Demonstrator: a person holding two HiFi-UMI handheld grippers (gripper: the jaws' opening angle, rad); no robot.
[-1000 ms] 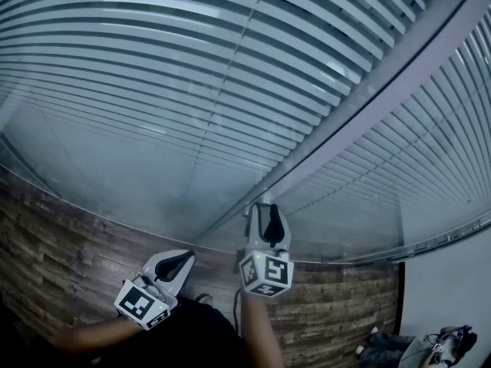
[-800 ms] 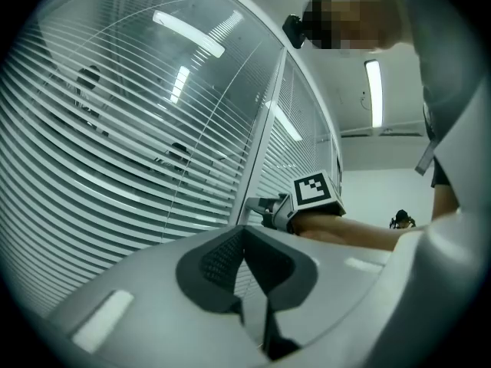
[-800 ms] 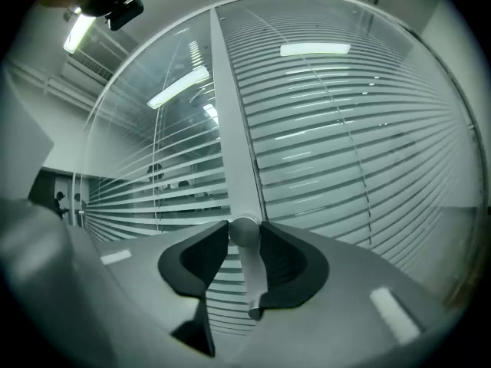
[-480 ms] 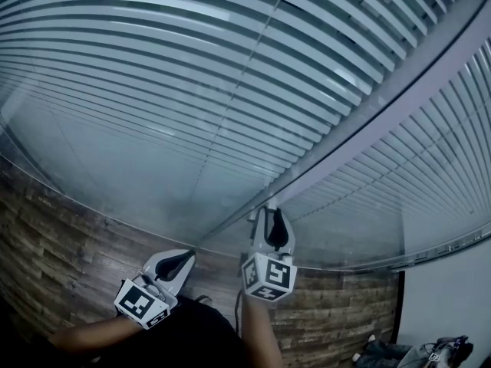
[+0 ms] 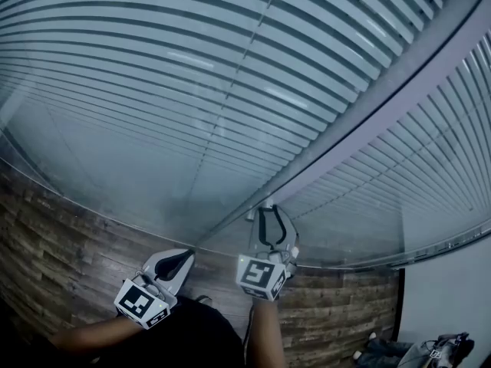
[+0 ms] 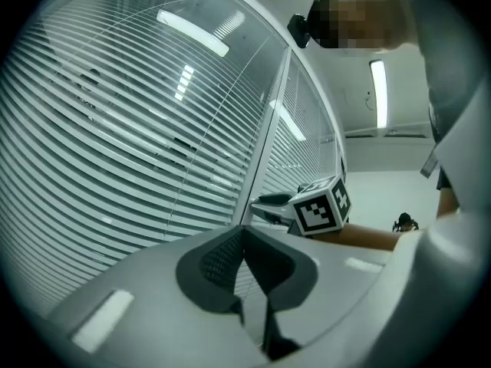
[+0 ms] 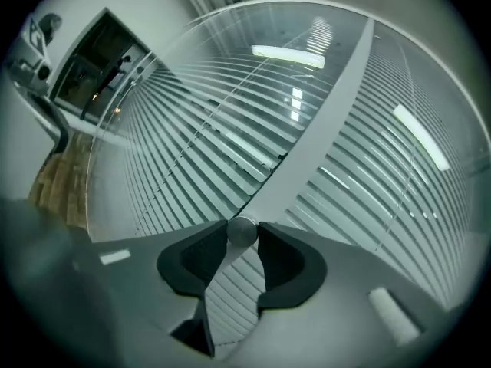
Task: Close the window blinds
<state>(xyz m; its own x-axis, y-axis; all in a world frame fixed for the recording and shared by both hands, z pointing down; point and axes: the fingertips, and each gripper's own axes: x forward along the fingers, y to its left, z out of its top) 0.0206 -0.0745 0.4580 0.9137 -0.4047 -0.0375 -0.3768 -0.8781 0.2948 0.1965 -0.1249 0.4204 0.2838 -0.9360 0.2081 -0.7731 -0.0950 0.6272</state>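
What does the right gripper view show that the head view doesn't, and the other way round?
Only the right gripper view plainly shows a round knob pinched between the jaws of the right gripper. Only the head view shows the left gripper, held low beside it. Both show the slatted blinds, the frame post between the panes, and the wood-look floor.

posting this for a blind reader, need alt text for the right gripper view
The right tongs pinch a small round grey knob in front of a grey upright frame. Slatted blinds spread out on both sides of it, and a wooden floor shows at far left.
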